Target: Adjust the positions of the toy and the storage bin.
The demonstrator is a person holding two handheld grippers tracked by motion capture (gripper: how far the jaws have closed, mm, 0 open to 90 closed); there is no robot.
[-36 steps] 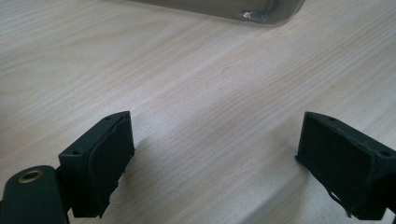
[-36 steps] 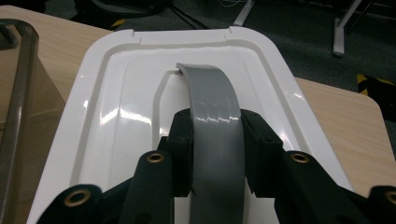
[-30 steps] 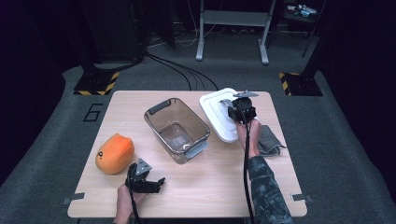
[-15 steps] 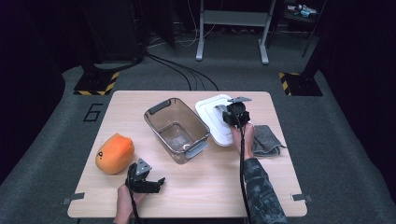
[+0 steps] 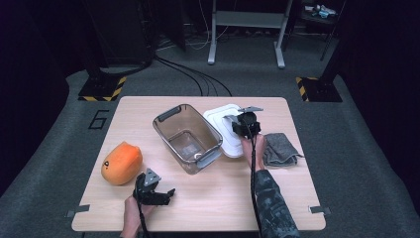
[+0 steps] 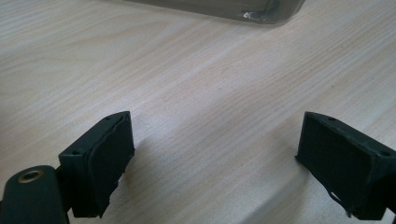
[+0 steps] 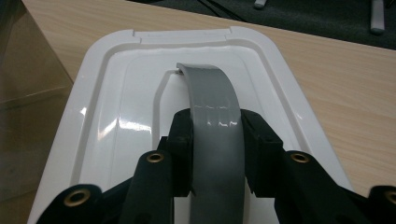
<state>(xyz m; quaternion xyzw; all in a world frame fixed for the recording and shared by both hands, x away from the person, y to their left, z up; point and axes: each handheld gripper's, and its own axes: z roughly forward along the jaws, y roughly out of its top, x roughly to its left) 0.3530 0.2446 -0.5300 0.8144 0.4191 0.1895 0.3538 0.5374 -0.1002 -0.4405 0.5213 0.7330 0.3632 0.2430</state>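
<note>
Lid (image 7: 140,116) is the business right now, white, lying flat on the table (image 5: 297,198) just right of the clear bin (image 5: 187,136), and we've got it by its grey handle (image 7: 212,112). Nearest us, the left tongs (image 6: 212,154) rest low over bare wood near the front edge, jaws spread wide with nothing between them, the orange papaya (image 5: 122,162) just off to their left. Moving out, the right tongs (image 7: 215,140) are clamped on that arched grey handle, one pad pressing each side of the strap, roughly mid-span. To do this well, we'd say keep the squeeze square across the strap and lift straight up, so the lid hangs level instead of swinging on the arch. A folded grey cloth (image 5: 280,148) sits close by on the right, so we should mind it. The lid's long axis runs away from us, angled slightly left, nearly parallel to the bin's, and the handle runs along that same line. Top face up, hollow side down.
</note>
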